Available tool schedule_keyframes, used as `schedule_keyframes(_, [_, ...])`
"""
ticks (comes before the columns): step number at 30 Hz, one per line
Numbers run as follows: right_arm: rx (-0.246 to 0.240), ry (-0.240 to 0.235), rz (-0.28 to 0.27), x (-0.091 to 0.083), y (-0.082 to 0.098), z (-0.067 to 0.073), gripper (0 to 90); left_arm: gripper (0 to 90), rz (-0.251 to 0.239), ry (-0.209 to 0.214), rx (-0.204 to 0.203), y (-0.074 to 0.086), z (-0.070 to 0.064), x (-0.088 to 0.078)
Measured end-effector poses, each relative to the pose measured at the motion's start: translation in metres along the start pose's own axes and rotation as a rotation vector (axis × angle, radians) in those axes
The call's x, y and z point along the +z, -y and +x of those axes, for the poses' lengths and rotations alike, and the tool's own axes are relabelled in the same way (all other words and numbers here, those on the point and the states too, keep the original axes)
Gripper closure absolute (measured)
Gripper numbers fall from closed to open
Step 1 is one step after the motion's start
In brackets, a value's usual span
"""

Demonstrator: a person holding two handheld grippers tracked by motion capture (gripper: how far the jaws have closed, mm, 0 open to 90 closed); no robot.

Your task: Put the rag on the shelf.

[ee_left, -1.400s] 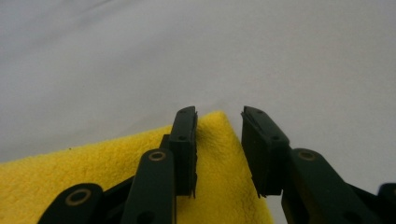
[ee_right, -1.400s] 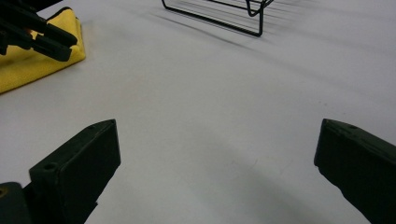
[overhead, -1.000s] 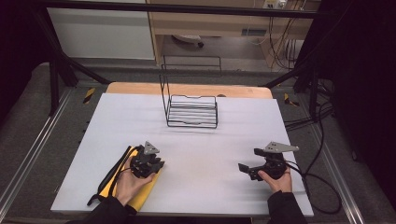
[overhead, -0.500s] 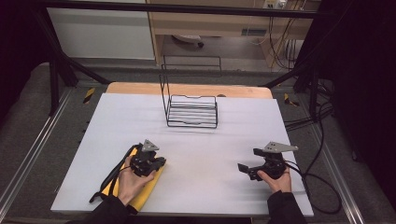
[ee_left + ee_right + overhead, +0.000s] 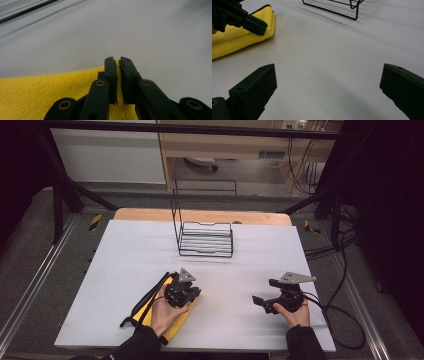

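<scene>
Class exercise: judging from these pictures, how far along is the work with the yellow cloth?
Done: the left gripper has pinched the yellow cloth at its edge. In hand: cloth still lies on the white table. Left: whatever follows; the right gripper stands open, and the wire rack holds nothing.

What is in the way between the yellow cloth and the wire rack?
Nothing visible: bare white table lies between the yellow cloth and the wire rack. The left gripper is already pinching the cloth's edge.
</scene>
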State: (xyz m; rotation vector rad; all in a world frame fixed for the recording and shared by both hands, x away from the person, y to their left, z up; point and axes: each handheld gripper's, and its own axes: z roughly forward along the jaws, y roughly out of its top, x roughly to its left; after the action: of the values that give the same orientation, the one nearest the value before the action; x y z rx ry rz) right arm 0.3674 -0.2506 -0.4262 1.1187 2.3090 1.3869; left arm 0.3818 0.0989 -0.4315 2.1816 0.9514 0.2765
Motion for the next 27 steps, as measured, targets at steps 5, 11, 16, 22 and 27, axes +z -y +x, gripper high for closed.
schedule_keyframes(5, [0.005,0.004,0.006,0.002,0.0,0.001,1.9,65.6,-0.031,0.042,0.023,0.001,0.006,-0.012])
schedule_keyframes(11, [0.0,0.012,0.004,0.006,-0.003,0.008,2.3,42.4,-0.037,0.022,0.055,0.004,0.025,-0.048])
schedule_keyframes(16, [-0.008,0.014,-0.004,0.014,-0.008,0.019,3.2,37.8,-0.024,-0.016,0.021,0.021,0.053,-0.079])
schedule_keyframes(22, [-0.021,0.028,0.009,0.03,-0.015,0.036,4.9,44.2,0.011,-0.066,-0.024,0.052,0.083,-0.097])
schedule_keyframes(27, [-0.037,0.031,0.035,0.049,-0.023,0.054,5.9,52.2,0.044,-0.096,-0.061,0.077,0.099,-0.105])
